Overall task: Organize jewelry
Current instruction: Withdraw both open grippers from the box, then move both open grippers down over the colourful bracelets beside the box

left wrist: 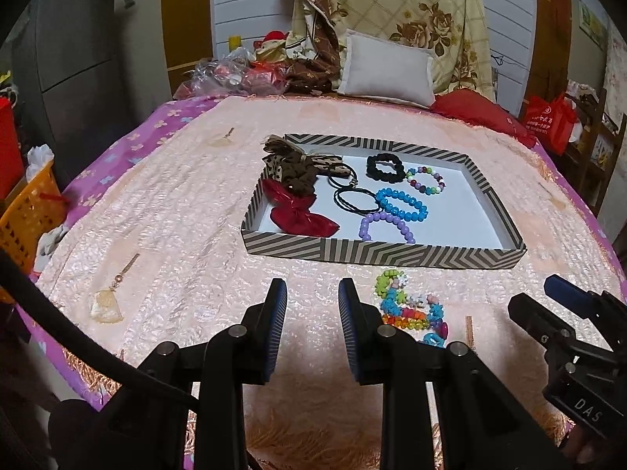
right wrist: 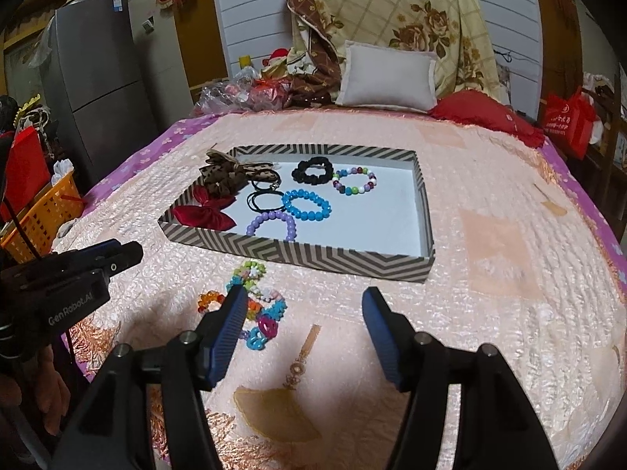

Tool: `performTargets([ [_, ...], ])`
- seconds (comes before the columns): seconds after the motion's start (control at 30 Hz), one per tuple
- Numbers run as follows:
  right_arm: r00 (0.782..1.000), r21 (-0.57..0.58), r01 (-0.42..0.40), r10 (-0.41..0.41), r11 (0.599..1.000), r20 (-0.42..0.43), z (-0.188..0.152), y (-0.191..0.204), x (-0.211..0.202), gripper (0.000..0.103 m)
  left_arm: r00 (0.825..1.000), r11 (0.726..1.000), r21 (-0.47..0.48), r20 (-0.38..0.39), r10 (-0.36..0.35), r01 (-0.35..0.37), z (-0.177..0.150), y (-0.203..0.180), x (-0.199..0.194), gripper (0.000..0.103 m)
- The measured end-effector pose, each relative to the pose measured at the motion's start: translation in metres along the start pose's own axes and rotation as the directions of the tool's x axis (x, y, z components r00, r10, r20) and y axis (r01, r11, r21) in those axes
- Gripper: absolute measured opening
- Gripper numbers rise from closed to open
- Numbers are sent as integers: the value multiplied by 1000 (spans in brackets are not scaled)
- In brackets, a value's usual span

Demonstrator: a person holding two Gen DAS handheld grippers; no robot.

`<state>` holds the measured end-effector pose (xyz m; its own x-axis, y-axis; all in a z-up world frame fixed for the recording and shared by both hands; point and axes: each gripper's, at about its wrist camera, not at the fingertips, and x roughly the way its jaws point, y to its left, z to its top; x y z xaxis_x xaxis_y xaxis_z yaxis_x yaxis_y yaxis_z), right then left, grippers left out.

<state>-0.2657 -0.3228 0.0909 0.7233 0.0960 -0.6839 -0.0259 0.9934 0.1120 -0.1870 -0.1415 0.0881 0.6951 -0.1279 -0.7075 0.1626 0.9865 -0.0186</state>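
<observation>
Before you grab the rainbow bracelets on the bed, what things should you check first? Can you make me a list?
1. Right gripper open and empty: ok, its jaws stand wide apart.
2. Left gripper empty: ok, nothing sits between its fingers.
3. Colorful bead pile within sight and unblocked: ok, it lies on the blanket before the tray, just beside the right gripper's left finger.
4. Room in the striped tray: ok, its right half is bare.
5. Whether the pile's strands are tangled together: cannot tell.
6. Grippers clear of each other: ok, they are apart.
</observation>
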Motion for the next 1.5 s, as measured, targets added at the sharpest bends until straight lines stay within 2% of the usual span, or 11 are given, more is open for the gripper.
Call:
performTargets([
  [1.07, 999, 16, 18, -17, 1000, -43, -8, -7, 12, 67, 1000, 1000, -7, -2, 18, -18, -9, -2, 7, 20],
  [1.5, 997, 10, 16, -15, 1000, -71, -13, -8, 21, 67, 999, 1000, -21, -40, 8, -9, -14, 1, 19, 20],
])
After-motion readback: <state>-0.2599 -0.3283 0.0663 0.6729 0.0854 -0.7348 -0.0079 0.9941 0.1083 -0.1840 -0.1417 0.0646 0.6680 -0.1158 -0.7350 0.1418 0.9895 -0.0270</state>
